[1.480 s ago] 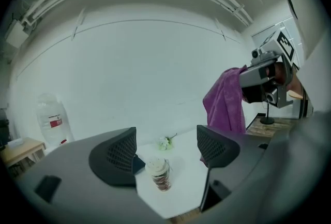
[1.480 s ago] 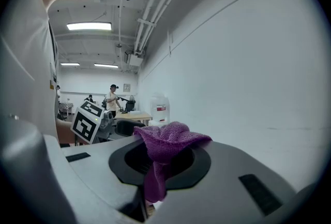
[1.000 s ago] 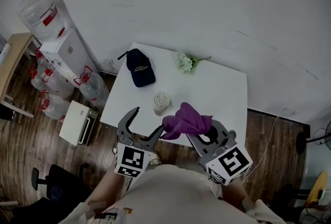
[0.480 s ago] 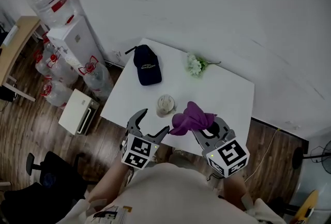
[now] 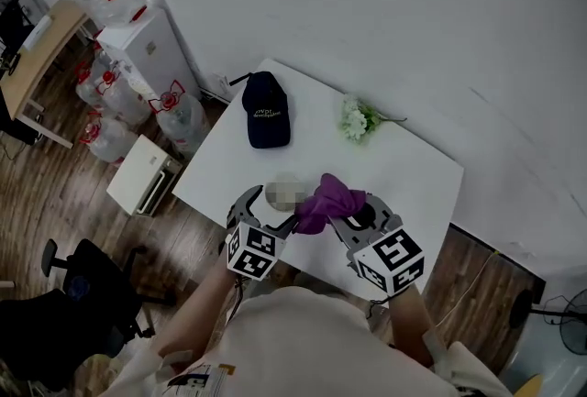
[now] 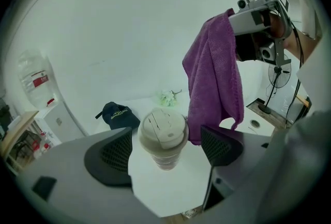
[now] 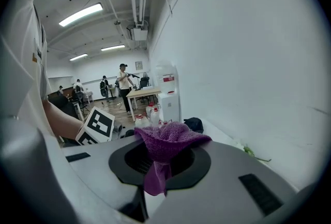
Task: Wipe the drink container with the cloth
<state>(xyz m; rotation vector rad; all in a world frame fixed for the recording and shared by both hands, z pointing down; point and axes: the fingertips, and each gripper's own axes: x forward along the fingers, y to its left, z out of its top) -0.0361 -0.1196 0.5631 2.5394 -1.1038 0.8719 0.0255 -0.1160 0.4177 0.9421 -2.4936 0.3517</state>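
The left gripper (image 5: pixel 269 209), jaws just opened wider, straddles the untouched beige lidded cup (image 6: pixel 163 137) near the edge of the white table (image 5: pixel 404 170), where an off-centre squeeze may topple it, while the right gripper (image 7: pixel 166 160) clamps the purple terry cloth (image 7: pixel 168 141)

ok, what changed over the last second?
The left gripper and right gripper came down toward the table; the left's jaws have just been opening and now flank the cup, not touching it. The right stays shut on the purple cloth. Cup, cap and flowers unmoved.
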